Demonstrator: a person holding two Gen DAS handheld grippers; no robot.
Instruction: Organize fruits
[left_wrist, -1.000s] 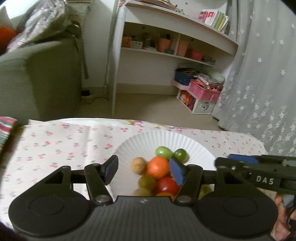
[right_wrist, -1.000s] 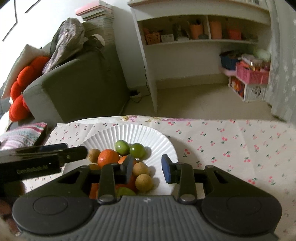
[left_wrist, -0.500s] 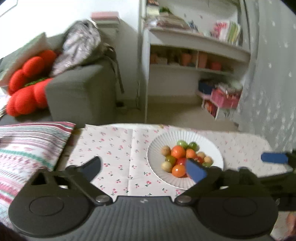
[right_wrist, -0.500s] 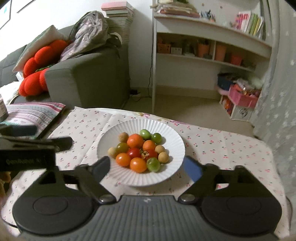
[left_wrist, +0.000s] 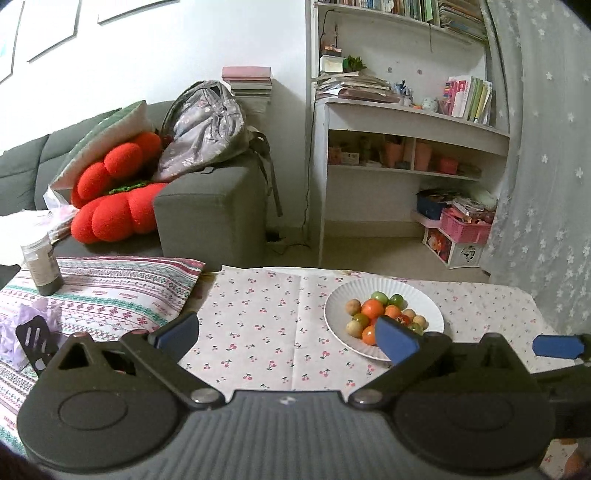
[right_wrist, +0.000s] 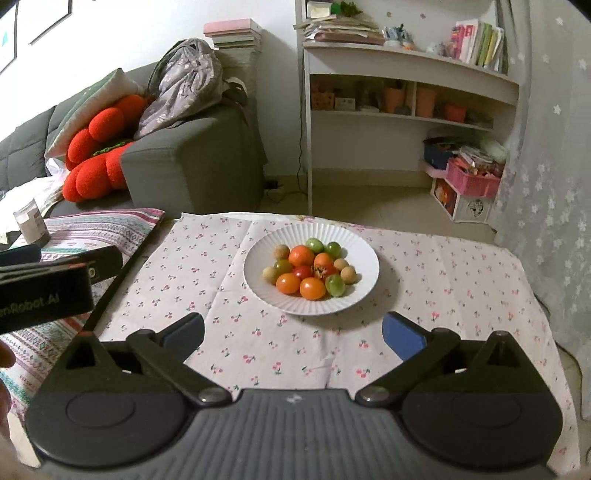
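A white ribbed paper plate (right_wrist: 360, 288) sits on the cherry-print cloth (right_wrist: 221, 291) and holds several small fruits (right_wrist: 308, 271): orange, red, green and tan ones. It also shows in the left wrist view (left_wrist: 424, 301). My right gripper (right_wrist: 293, 334) is wide open and empty, well back from the plate's near rim. My left gripper (left_wrist: 286, 332) is wide open and empty, left of the plate; its right finger (left_wrist: 395, 334) overlaps the plate's near edge in view. The right gripper's finger (left_wrist: 557, 345) shows at the right edge.
A striped patterned cloth (left_wrist: 96, 291) lies left of the cherry cloth, with a jar (left_wrist: 40, 264) and a black slotted tool (left_wrist: 35, 338) on it. A grey sofa (left_wrist: 207, 210) with red cushions and a white shelf unit (left_wrist: 406, 173) stand behind. A lace curtain (right_wrist: 546, 184) hangs right.
Both grippers have pulled back and up from the plate and opened wide. The plate of fruit now looks smaller and farther away in both views.
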